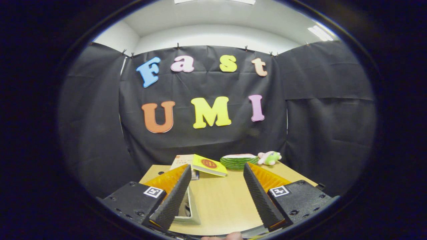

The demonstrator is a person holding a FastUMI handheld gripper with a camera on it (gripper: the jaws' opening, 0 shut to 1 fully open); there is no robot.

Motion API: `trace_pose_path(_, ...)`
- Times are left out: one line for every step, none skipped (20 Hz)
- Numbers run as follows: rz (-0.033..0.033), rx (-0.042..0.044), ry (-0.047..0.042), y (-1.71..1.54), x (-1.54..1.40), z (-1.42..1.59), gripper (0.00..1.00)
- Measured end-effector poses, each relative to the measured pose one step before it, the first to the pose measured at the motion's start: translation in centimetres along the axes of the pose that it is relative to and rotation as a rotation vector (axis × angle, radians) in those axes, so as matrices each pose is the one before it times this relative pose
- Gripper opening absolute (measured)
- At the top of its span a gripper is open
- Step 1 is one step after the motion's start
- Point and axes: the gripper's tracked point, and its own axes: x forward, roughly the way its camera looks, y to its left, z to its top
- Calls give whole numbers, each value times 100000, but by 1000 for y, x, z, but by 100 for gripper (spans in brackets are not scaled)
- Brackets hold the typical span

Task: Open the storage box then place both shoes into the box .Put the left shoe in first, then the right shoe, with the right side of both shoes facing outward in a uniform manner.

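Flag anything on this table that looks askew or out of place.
One thing: the yellow book lies tilted, propped on the book beside it, beyond the open gripper. The watermelon toy and plush toy look unrelated to shoes. The white box sits by one finger.

Rides on the gripper [217,175], looking forward along its 2 fingers, both rising from the bottom of the picture and standing apart with bare table [223,200] between them. Sits low, close over the wooden tabletop, aimed level across it toward the black cloth wall at the back. Takes in, through the fisheye, the side walls and a strip of white ceiling above. Catches a white box [190,208] just beside the left finger, near the lens. Reaches beyond the fingertips to the far edge: a yellow book [209,165], a green striped cushion [238,161], a plush toy [269,157].
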Motion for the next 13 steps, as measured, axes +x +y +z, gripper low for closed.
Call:
trace_pose_path(-32,770,-465,-284,-365,65,100)
trace_pose_path(-187,353,-414,-263,-188,218,100)
trace_pose_path(-591,-304,-619,-365,-188,193,100)
trace_pose_path(-370,-438,371,-368,-179,-139,100)
trace_pose_path(-1,-203,252,-142,-241,-38,100)
trace_pose_path(-133,62,-374,-37,-196,80,100)
trace_pose_path(35,-3,-725,-39,-134,311,100)
trace_pose_path(526,-424,-862,190,101,232,100)
trace_pose_path(-77,-1119,72,42,66,130,100)
trace_pose_path(349,-272,847,8,2,-328,100)
trace_pose_path(1156,263,472,494,-101,-16,100)
trace_pose_path(377,-835,-383,307,-21,211,100)
trace_pose_path(53,-1388,0,81,75,160,100)
